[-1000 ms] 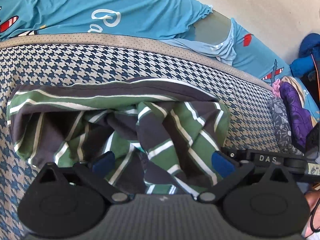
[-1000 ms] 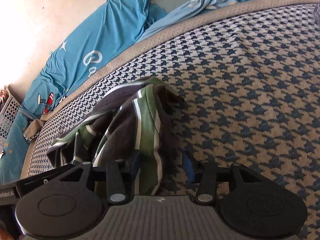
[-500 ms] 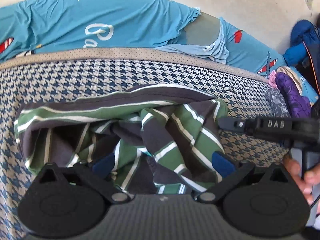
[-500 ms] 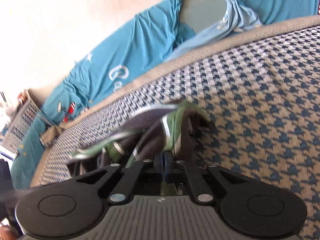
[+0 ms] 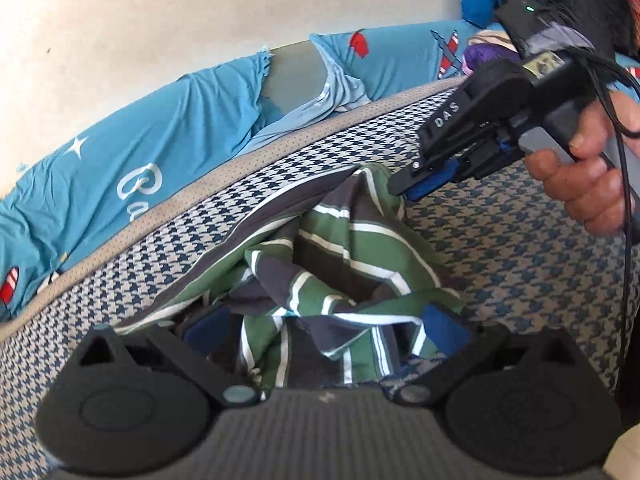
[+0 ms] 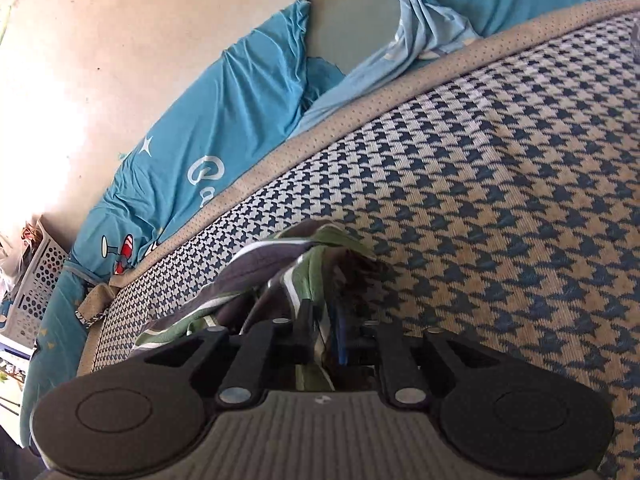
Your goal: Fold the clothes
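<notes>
The green-and-grey striped garment [image 5: 344, 264] lies bunched on the houndstooth mattress [image 6: 500, 208]. Right gripper [image 6: 324, 332]: jaws clamped on the garment's far corner. Left gripper [image 5: 324, 330]: jaws apart, straddling its near edge. Beyond the garment, a blue printed sheet [image 5: 132, 160]; left, a perforated basket [image 6: 34, 288], contents indistinct.

Bright daylight, glare washing out the wall [image 6: 60, 112] toward nine o'clock, strong fisheye bending at edges, slight blur.

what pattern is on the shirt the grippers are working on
Green and dark grey stripes with thin white lines on the shirt, clearest in the left wrist view.
</notes>
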A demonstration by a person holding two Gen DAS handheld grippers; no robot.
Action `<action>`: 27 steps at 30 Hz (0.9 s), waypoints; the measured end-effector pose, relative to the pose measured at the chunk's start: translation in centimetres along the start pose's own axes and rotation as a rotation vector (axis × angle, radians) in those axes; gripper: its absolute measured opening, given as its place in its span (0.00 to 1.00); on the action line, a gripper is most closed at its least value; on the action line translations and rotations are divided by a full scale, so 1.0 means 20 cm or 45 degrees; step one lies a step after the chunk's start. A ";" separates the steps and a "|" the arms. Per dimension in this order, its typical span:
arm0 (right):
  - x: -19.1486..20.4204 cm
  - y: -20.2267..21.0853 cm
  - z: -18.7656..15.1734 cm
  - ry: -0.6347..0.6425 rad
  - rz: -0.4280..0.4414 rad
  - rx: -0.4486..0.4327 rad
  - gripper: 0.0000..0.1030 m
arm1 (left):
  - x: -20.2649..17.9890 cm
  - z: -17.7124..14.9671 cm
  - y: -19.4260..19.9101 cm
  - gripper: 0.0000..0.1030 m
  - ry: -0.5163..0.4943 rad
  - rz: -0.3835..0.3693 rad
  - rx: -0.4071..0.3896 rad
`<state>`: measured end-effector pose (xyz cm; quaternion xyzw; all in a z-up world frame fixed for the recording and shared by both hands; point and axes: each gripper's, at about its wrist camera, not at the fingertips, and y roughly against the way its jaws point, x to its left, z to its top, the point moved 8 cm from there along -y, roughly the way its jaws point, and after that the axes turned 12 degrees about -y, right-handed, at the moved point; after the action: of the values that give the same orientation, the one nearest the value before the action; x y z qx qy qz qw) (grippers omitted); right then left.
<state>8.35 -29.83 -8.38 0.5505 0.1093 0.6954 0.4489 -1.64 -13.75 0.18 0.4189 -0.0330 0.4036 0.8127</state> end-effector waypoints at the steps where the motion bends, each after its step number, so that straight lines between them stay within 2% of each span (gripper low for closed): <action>1: -0.01 -0.01 -0.01 -0.008 -0.009 0.012 0.23 | -0.03 0.00 0.00 1.00 -0.040 0.011 -0.006; 4: -0.03 -0.02 -0.03 -0.005 -0.040 0.027 0.25 | -0.09 0.02 -0.01 1.00 -0.110 0.043 -0.031; 10: -0.01 -0.05 -0.06 0.033 -0.050 0.064 0.27 | -0.09 0.05 -0.06 1.00 -0.138 0.118 -0.030; 13: 0.00 -0.06 -0.07 0.058 -0.055 0.071 0.27 | -0.14 0.06 -0.06 1.00 -0.264 0.153 -0.056; 15: 0.00 -0.05 -0.07 0.068 -0.058 0.068 0.28 | -0.21 0.05 -0.05 1.00 -0.398 0.182 -0.068; 18: -0.01 -0.04 -0.05 0.054 -0.064 0.060 0.30 | -0.29 0.01 -0.10 0.98 -0.505 0.177 -0.025; 20: -0.01 -0.05 -0.05 0.047 -0.069 0.056 0.30 | -0.30 0.00 -0.14 0.92 -0.535 0.192 -0.002; 21: -0.01 -0.05 -0.05 0.046 -0.069 0.056 0.30 | -0.30 0.00 -0.15 0.91 -0.525 0.198 0.006; 24: 0.00 -0.05 -0.05 0.055 -0.069 0.056 0.31 | -0.26 0.02 -0.18 0.79 -0.454 0.202 0.022; 27: 0.01 -0.05 -0.05 0.066 -0.075 0.053 0.31 | -0.22 0.05 -0.18 0.69 -0.374 0.192 0.000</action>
<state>8.05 -28.79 -9.38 0.5379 0.1516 0.6934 0.4548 -1.87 -18.42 -3.25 0.4697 -0.1829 0.3979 0.7665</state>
